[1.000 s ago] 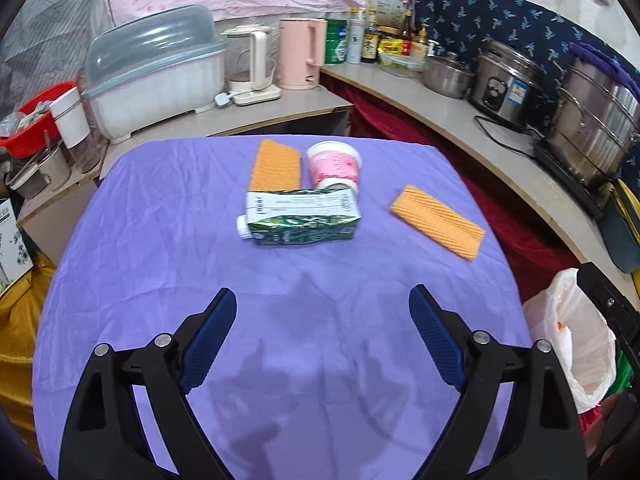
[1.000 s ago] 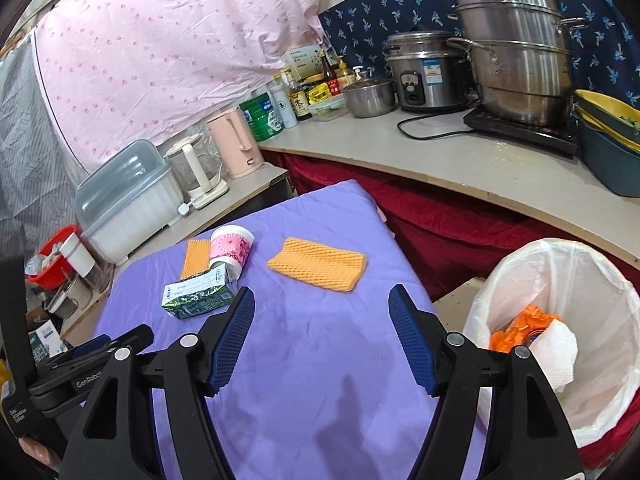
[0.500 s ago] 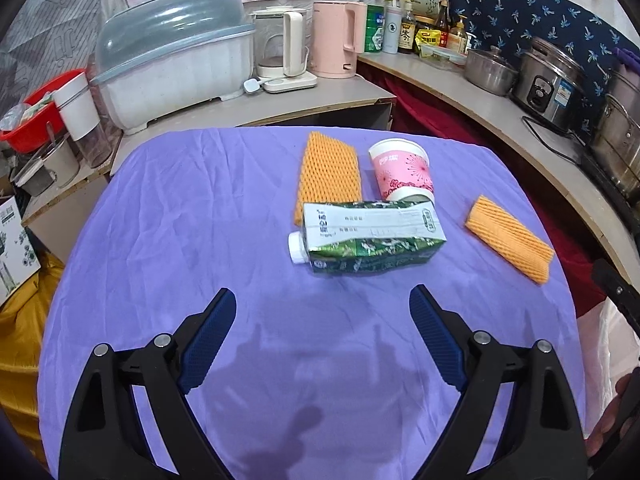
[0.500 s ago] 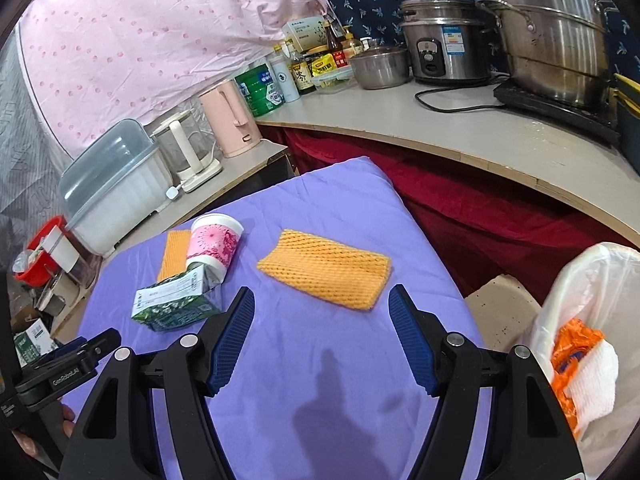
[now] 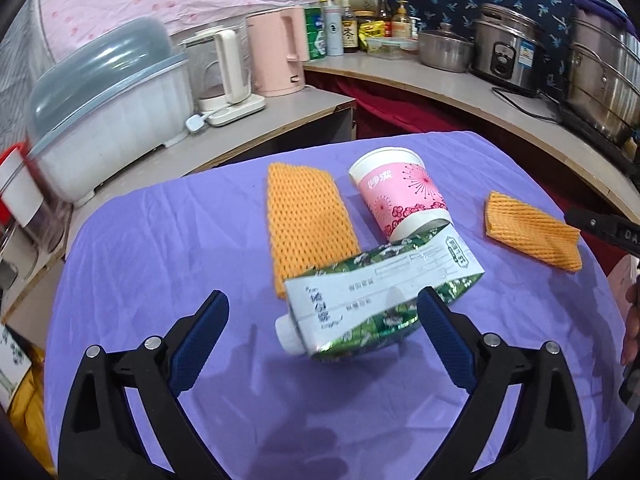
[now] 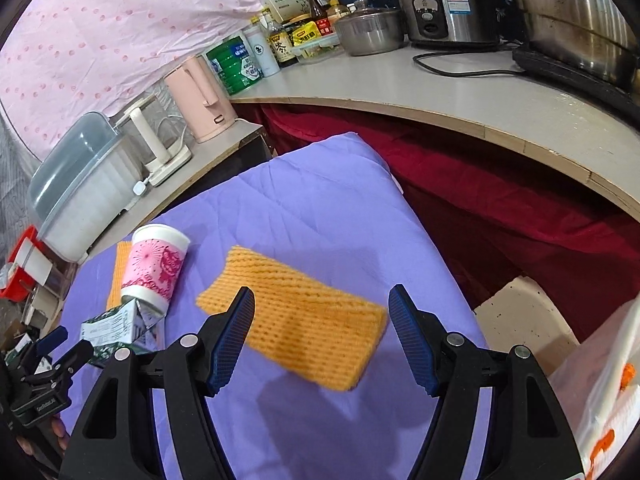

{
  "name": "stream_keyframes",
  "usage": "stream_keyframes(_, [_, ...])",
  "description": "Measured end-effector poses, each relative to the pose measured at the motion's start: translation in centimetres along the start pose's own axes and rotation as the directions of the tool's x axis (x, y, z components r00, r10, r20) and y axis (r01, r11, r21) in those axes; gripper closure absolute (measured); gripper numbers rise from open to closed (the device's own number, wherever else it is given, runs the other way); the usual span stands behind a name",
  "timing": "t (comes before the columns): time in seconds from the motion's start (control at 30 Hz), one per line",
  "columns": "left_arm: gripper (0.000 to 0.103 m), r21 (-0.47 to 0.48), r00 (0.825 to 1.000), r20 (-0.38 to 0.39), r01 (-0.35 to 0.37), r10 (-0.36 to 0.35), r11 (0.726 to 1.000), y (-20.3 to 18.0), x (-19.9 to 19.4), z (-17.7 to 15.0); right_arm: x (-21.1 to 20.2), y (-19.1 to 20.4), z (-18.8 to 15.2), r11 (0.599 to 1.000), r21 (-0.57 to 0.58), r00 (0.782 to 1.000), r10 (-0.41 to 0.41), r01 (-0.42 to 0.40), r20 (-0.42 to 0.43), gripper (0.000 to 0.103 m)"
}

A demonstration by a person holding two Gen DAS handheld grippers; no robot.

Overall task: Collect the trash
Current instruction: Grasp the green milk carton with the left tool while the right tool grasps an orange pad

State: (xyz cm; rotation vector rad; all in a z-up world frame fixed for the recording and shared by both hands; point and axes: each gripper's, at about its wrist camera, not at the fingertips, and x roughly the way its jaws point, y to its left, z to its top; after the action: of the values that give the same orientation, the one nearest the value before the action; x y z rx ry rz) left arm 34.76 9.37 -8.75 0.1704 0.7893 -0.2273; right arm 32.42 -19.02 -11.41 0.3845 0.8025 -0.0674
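Note:
A green and white drink carton [image 5: 380,292] lies on its side on the purple tablecloth [image 5: 160,264]. My left gripper [image 5: 322,320] hovers over its near end, jaws opening, pads clear of it. Behind it lie a pink paper cup [image 5: 400,196] and an orange foam net [image 5: 304,216]. A second orange foam net [image 6: 304,320] lies between the fingers of my right gripper [image 6: 324,320], which is open just above it. The carton [image 6: 116,328], cup [image 6: 154,268] and left gripper [image 6: 60,344] show at the left of the right wrist view.
A white trash bag [image 6: 600,400] with orange scraps stands past the table's right edge. A curved counter [image 6: 480,92] behind carries a rice cooker [image 6: 444,4], pots and bottles. A pink kettle [image 5: 276,56] and a lidded dish box [image 5: 108,96] stand on a side shelf.
Both grippers came forward and down toward the table. The carton now sits at the left gripper's fingertips, and the right-hand net has come between the right fingers. The left jaws stand slightly wider.

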Motion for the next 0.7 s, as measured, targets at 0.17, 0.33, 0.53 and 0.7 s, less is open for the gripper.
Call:
stream_keyframes(0.17, [0.012,0.021,0.999,-0.007,0.034,-0.034,0.999,-0.4,1.8,1.0,2.3,0.1,0.7,1.0,-0.002,0.999,0.005,-0.005,-0.038,0.041])
stream_keyframes(0.33, [0.014,-0.042,0.994,-0.052,0.095,-0.097,0.995,-1.1,2.6,0.9,3.2,0.5,-0.2,0.999,-0.009,0.995,0.038,-0.039,-0.094,0.072])
stream_keyframes(0.53, [0.023,-0.039,0.99,-0.083,0.113,-0.116,0.993,-3.1,1.4,-0.3,1.7,1.6,-2.5,0.997,-0.036,0.989,0.067,-0.072,-0.128,0.09])
stream_keyframes(0.7, [0.028,-0.072,0.981,-0.116,0.146,-0.153,0.987,-4.7,-0.1,-2.1,-0.6,1.8,-5.0,0.996,-0.034,0.987,0.072,-0.078,-0.145,0.091])
